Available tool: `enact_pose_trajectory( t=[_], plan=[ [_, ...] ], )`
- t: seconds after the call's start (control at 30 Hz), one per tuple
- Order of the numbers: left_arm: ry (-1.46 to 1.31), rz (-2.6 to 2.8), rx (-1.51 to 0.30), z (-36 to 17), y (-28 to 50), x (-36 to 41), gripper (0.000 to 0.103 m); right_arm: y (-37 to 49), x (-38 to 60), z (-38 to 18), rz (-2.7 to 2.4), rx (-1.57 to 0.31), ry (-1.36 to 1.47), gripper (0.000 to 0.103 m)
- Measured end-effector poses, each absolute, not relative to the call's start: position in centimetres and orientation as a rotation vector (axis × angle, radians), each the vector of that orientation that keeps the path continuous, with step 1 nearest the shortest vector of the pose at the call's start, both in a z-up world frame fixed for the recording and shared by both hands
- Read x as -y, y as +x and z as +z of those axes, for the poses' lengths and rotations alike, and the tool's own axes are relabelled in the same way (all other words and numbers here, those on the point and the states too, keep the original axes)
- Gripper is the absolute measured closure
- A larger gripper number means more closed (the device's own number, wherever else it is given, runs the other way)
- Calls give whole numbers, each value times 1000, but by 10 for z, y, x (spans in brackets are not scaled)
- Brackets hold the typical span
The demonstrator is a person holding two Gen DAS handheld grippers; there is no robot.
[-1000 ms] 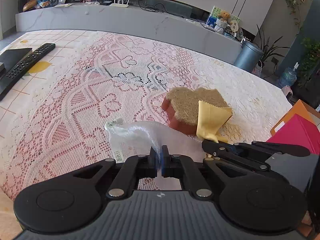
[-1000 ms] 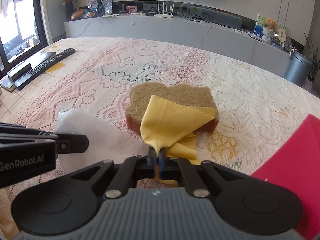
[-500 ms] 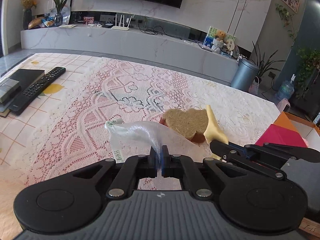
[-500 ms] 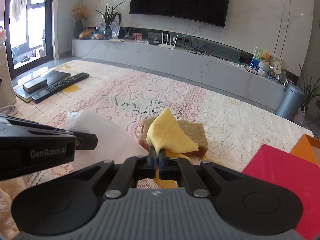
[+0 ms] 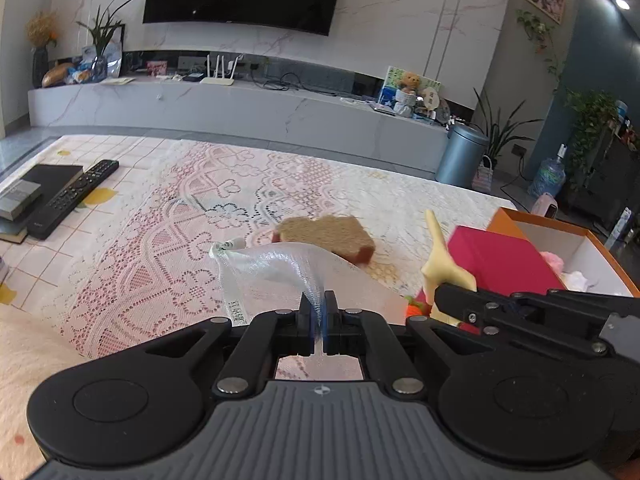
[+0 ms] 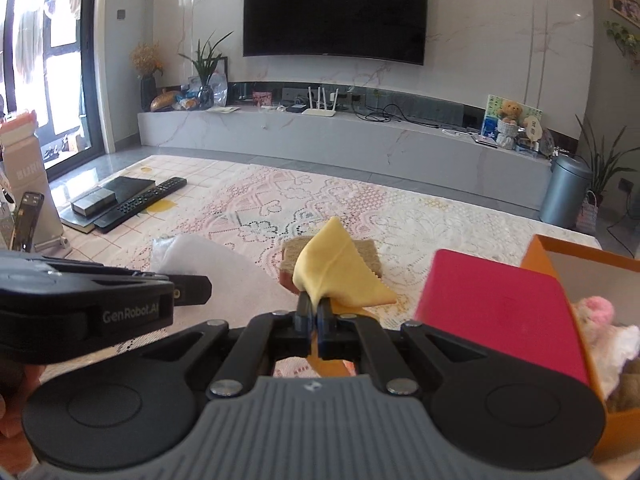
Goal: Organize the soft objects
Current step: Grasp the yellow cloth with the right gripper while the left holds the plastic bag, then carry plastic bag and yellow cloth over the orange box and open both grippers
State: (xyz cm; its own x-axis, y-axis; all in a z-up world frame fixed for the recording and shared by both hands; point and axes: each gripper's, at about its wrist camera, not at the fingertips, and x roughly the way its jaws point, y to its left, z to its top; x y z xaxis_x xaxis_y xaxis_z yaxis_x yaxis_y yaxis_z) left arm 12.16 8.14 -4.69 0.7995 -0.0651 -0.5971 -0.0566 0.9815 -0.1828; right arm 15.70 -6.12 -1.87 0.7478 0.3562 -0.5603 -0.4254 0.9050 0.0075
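Observation:
My left gripper is shut on a sheer white mesh bag and holds it lifted above the lace tablecloth. My right gripper is shut on a yellow cloth held up in the air; that cloth also shows in the left wrist view. A brown heart-shaped sponge with a red underside lies on the table beyond both grippers; in the right wrist view the sponge is partly hidden behind the yellow cloth. The white bag shows at left in the right wrist view.
An orange box with a magenta lid stands at the right, holding a pink and white plush toy. A black remote and flat black boxes lie at the table's far left. A white device stands at the left edge.
Both grippers have risen and tilted up, lifting the white bag and the yellow cloth off the sponge. The orange box has come into view at the right.

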Motion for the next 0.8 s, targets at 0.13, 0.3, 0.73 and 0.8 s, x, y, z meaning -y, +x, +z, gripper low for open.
enact_pose_trajectory(
  t=[0.13,0.3,0.73,0.8],
  plan=[
    [-181,-30,-636,-40,110,-63,100,143,86,-9,388,-581,-83,103],
    [-165,-61,-602,-27,99,-42,100,127,120,7,323,-550,-43,103],
    [-74,-271,-499,17,113,38,100,125,210,45,197,-482,-36,103],
    [-73,-314,-498,22,124,50,100,130,220,51,184,-478,-46,103]
  ],
)
